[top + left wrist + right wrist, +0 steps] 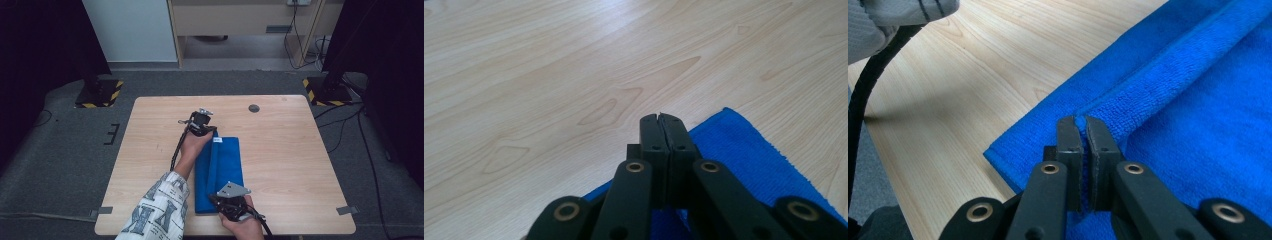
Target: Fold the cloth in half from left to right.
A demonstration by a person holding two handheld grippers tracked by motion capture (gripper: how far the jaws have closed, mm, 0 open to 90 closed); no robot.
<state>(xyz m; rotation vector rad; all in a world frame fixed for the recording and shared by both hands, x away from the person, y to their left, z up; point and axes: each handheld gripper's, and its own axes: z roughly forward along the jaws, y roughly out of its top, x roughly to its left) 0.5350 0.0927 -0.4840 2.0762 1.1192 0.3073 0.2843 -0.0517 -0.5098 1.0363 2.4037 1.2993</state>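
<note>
The blue terry cloth (220,172), folded lengthwise into a long strip, lies at the pale wooden table's (290,150) six o'clock. The left gripper (206,131) pinches its twelve o'clock end, the right gripper (224,199) its near fold; further folding probably remains. Grey carpet surrounds the table.

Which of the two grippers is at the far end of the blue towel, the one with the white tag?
The left gripper. It is at the blue towel's far end beside the white tag, while the right gripper is at the near end by the table's front edge.
</note>
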